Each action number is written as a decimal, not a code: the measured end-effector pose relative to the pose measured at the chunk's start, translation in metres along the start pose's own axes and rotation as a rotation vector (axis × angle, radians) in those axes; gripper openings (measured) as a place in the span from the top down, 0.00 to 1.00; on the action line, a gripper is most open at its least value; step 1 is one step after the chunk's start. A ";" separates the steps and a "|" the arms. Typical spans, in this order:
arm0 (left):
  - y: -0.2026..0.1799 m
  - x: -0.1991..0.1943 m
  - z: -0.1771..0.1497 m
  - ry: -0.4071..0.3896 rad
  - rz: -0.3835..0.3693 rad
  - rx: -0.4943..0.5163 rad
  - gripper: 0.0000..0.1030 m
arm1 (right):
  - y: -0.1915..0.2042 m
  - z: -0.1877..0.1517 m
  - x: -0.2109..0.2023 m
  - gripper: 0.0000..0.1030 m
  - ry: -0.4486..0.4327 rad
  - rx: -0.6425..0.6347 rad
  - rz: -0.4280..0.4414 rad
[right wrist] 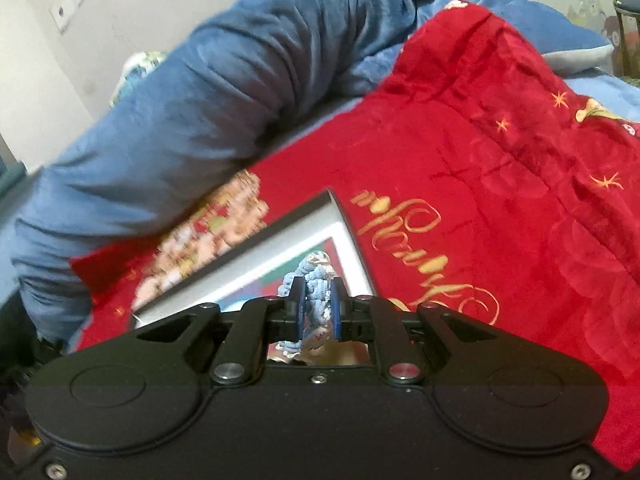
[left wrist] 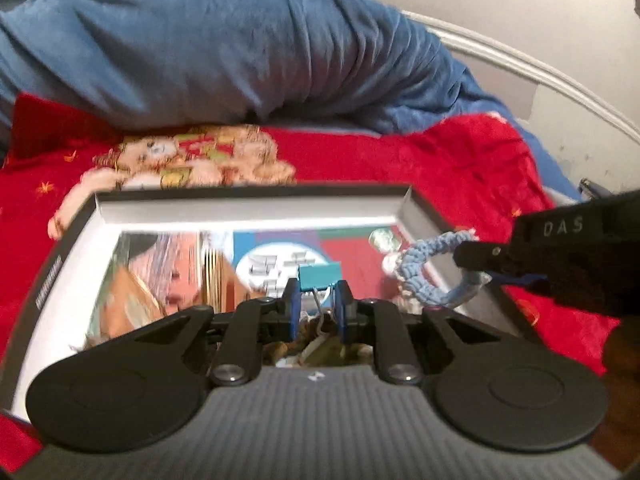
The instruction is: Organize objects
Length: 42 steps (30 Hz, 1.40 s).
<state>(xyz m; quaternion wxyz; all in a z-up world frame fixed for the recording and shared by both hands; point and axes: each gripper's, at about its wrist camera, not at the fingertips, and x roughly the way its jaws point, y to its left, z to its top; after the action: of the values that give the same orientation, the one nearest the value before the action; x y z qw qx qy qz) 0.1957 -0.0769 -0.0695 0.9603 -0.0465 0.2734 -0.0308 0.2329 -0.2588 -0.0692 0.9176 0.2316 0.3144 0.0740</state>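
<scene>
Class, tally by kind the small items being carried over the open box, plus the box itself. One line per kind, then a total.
Teal binder clip, in the left hand-held gripper: 1
Light blue braided cord, in the right hand-held gripper: 1
Open box: 1
Total: 3

We are in a home bedroom: a bed with a red teddy-bear blanket (left wrist: 460,160), a rolled blue duvet (left wrist: 240,52), a white bed rail (left wrist: 520,64), and a wall switch (right wrist: 66,10).
</scene>
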 end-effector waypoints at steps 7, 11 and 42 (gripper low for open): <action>0.001 0.002 -0.008 0.007 -0.004 0.007 0.67 | 0.015 -0.019 0.006 0.87 0.024 -0.102 -0.041; 0.001 -0.003 -0.002 0.022 0.007 0.032 0.52 | 0.019 -0.020 0.006 0.79 0.035 -0.097 -0.031; 0.010 -0.241 -0.001 -0.016 0.185 0.118 0.00 | 0.031 -0.085 -0.234 0.00 -0.104 -0.196 -0.029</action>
<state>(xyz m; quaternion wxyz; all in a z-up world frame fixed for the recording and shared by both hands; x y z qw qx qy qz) -0.0093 -0.0471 0.0547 0.9621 0.0355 0.2668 0.0425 -0.0037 -0.2649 0.0136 0.9520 0.1398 0.2608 0.0787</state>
